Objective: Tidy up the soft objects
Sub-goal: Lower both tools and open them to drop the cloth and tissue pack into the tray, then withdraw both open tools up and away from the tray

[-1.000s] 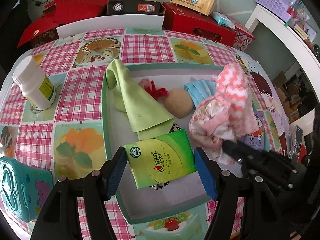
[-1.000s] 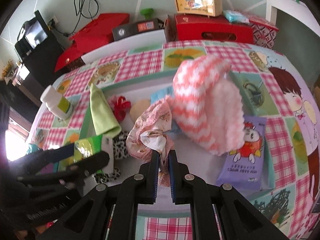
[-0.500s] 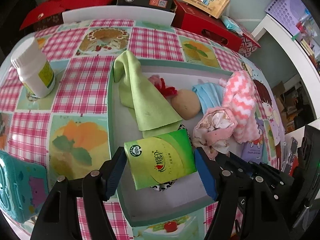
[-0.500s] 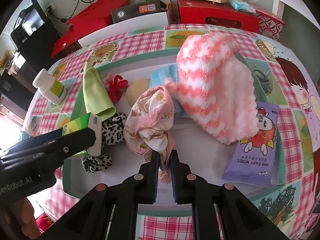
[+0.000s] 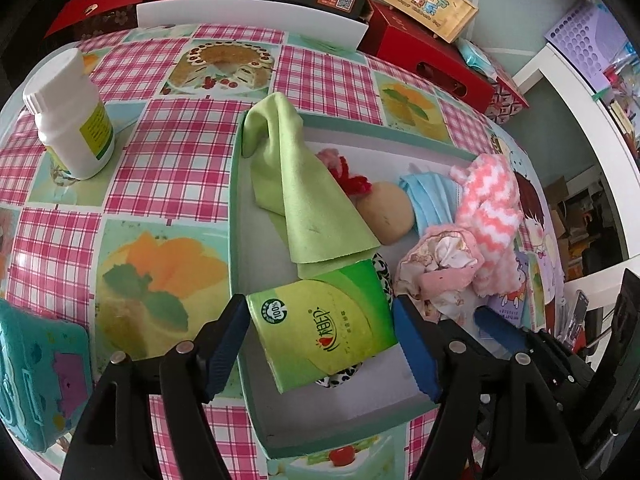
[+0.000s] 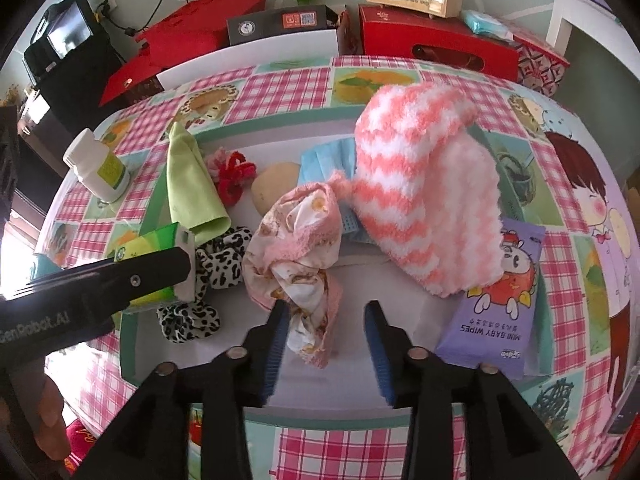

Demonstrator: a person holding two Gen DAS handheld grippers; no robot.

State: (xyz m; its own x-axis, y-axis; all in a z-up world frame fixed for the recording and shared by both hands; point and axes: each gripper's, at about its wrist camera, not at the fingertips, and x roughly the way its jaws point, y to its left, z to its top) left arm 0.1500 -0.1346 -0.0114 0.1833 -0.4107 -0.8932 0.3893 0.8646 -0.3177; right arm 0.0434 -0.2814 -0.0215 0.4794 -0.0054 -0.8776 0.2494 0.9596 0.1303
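A: How much room is there inside the tray (image 5: pixel 236 208)?

B: Little. The open white floor is mostly along its near side; the rest is crowded. The green cloth (image 5: pixel 308 200) droops over the far left rim, and the purple wipes pack (image 6: pixel 496 304) lies at the right edge, under the fuzzy pink-striped sock (image 6: pixel 424 184)

A: And the left claw (image 5: pixel 320 334)?

B: Its jaws have just eased slightly wider, yet the pads look to be still against both sides of the green tissue pack (image 5: pixel 324 320), held above the leopard-print scrunchie (image 6: pixel 216 264). The pack's long axis runs across between the pads, printed face up

A: The right claw (image 6: pixel 326 344)?

B: Its jaws have just been opening and now stand apart. The crumpled pink floral cloth (image 6: pixel 300 248) lies on the tray floor, its tail hanging between the fingers, brushing the left one. It stretches from the claw toward the sock

A: Outside the tray?

B: A white bottle (image 5: pixel 70 116) stands upright on the checked tabletop (image 5: pixel 168 168), well left
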